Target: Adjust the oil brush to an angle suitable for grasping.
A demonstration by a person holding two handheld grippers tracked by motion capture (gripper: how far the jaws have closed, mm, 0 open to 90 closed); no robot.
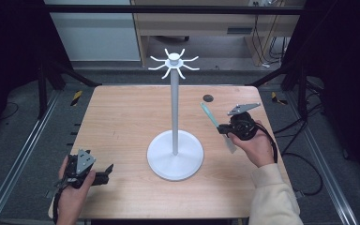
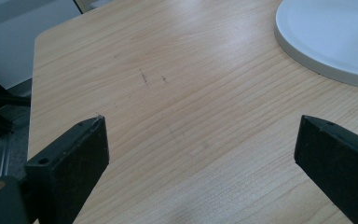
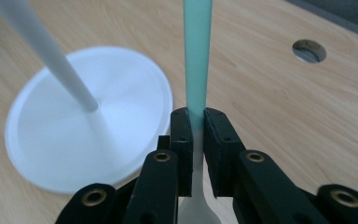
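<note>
A white stand [image 1: 174, 112] rises from a round base [image 1: 175, 159] at the table's middle, with several hooks [image 1: 173, 64] at its top. My right gripper [image 1: 225, 128] hovers to the right of the stand, shut on a utensil [image 1: 210, 115] with a teal handle and a pale blade end. In the right gripper view the jaws clamp the utensil [image 3: 197, 56] at its neck, with the handle pointing away and the base [image 3: 88, 116] to the left. My left gripper [image 1: 107, 171] rests at the table's near left, open and empty. Its pads [image 2: 70, 158] stand wide apart over bare wood.
The wooden table [image 1: 122, 117] has a round cable hole [image 1: 208, 98] at the far right. Dark frame rails run along both sides of the table. A cabinet stands behind the table.
</note>
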